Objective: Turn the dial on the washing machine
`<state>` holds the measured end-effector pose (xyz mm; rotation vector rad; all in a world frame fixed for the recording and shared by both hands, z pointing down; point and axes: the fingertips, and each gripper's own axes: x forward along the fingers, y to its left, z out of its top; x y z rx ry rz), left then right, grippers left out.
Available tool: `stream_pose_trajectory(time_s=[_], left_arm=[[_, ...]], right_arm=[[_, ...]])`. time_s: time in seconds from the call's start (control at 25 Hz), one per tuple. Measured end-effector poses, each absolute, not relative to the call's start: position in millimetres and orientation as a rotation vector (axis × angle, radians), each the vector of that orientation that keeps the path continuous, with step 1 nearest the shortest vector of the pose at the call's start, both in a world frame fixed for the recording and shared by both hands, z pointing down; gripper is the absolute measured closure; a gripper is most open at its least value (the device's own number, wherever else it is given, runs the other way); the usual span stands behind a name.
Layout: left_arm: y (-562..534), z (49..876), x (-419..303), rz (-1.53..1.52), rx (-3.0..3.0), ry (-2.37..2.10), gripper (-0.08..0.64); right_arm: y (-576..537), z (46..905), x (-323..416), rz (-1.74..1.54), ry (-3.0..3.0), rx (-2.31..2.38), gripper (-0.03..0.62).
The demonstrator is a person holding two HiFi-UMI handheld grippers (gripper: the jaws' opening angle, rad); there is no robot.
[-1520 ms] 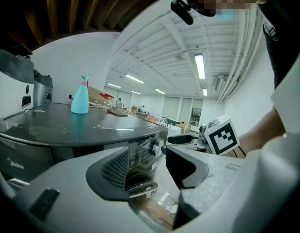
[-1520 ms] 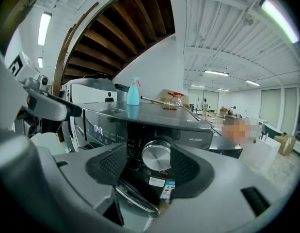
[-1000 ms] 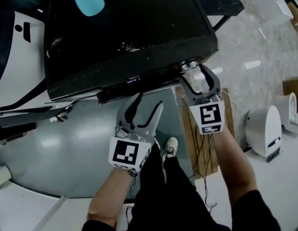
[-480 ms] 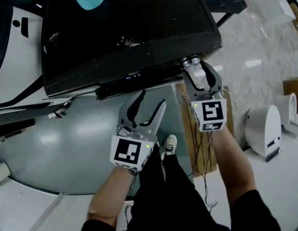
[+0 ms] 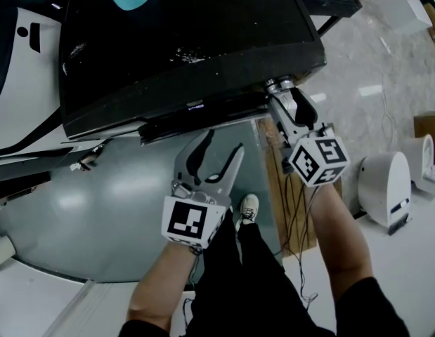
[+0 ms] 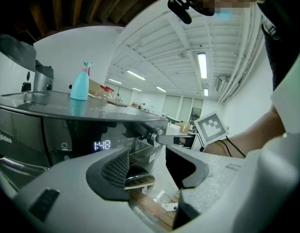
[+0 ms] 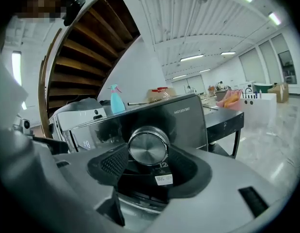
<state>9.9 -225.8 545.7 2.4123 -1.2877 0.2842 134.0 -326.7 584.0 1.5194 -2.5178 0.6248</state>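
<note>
The right gripper (image 5: pixel 286 97) reaches level towards the right front corner of the glossy black washing machine (image 5: pixel 189 41), its marker cube tipped onto one corner. The round brushed-metal dial (image 7: pixel 148 147) sits squarely between the two jaws, which have just been closing; the ribbed dark pads (image 7: pixel 113 163) press its left and right edges. The left gripper (image 5: pixel 223 140) hovers near the machine's front, below the lit white display (image 6: pixel 102 145), with jaws spread and nothing between them. The dial marks the panel's right end, and pale polished floor (image 5: pixel 372 76) lies open beyond that corner. A brown wooden board (image 5: pixel 273 181) stands just below the right gripper. A white rounded appliance (image 5: pixel 386 188) sits well apart to the right.
</note>
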Motion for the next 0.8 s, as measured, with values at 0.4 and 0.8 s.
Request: stream_pose_trajectory(time_s=[0.4, 0.8], left_arm=[[-223, 545, 12, 0.271, 2.413, -1.279, 0.341], [-223, 548, 13, 0.271, 2.408, -1.273, 0.342]], right_arm=[[-328, 580, 134, 0.489, -2.484, 1.510, 0.318], [-323, 578, 124, -0.059, -2.245, 1.361, 0.310]])
